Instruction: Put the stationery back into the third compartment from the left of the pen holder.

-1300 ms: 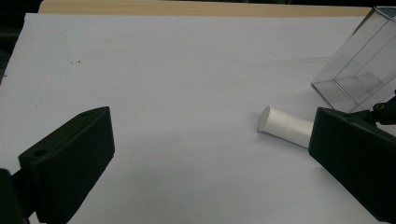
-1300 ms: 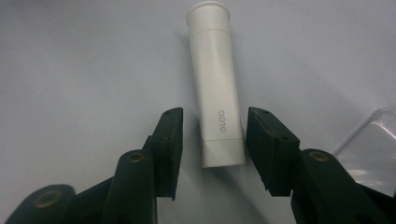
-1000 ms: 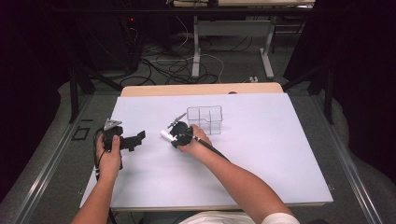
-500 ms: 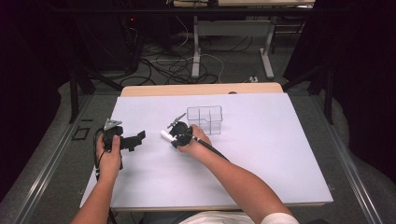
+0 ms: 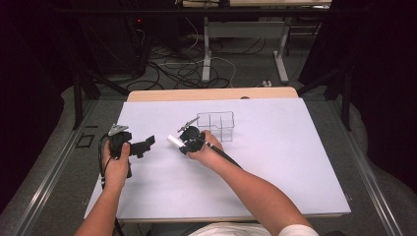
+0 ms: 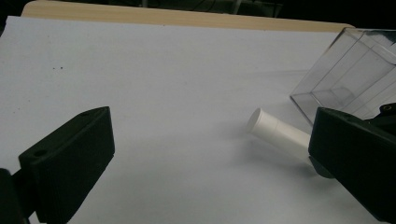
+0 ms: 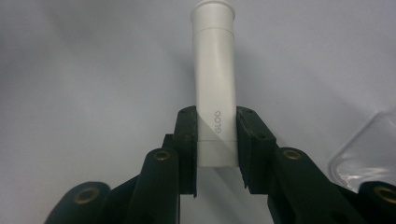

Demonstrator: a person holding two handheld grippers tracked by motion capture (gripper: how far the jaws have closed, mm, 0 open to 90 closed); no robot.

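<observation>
White glue stick (image 7: 214,84): light, rigid, smooth, likely to roll; best gripped mid-barrel. Right gripper (image 7: 216,140) jaws clamped on its base, beside clear organizer (image 5: 216,124). Left gripper (image 5: 140,146) jaws apart, empty.

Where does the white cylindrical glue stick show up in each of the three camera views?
High view: white cylindrical glue stick left of centre, in the right gripper.
Left gripper view: right of centre, above the white table cover.
Right gripper view: top centre, clamped between black jaws.
Shared landmark: clear plastic divided box.
</observation>
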